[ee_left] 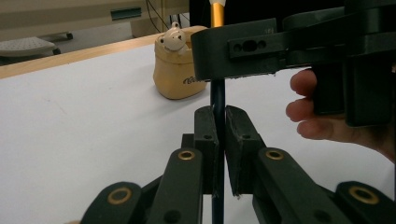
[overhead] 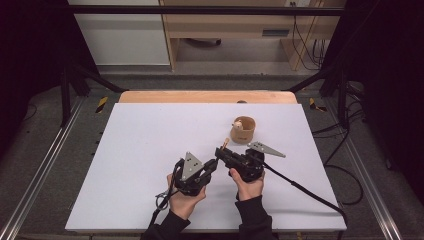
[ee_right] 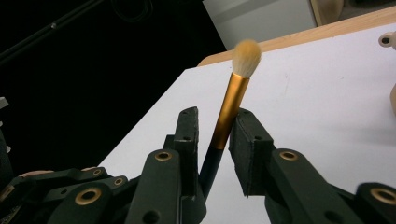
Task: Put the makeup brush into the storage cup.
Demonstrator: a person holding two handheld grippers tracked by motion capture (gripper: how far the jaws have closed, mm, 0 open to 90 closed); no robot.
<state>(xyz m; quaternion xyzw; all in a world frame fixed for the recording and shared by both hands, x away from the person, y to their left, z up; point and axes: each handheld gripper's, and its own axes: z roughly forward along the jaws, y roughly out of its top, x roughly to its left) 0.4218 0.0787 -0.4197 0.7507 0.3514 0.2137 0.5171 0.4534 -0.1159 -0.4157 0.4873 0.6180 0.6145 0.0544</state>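
Observation:
A makeup brush [ee_right: 232, 93] with pale bristles, a gold ferrule and a dark handle stands nearly upright between the two grippers. My left gripper [ee_left: 217, 128] is shut on its dark handle [ee_left: 217, 95], low down. My right gripper [ee_right: 215, 128] has its jaws on either side of the brush where the ferrule meets the handle, with a small gap still showing beside it. In the high view the left gripper [overhead: 214, 163] and right gripper [overhead: 220, 150] meet near the table's middle front, and the brush tip [overhead: 226, 142] pokes up between them.
A tan cup [overhead: 243, 129] with a small figurine inside stands just behind the grippers; it is close behind the brush [ee_left: 179, 72]. A white sheet [overhead: 150, 145] covers the table, with a wooden edge [overhead: 200, 96] at the back.

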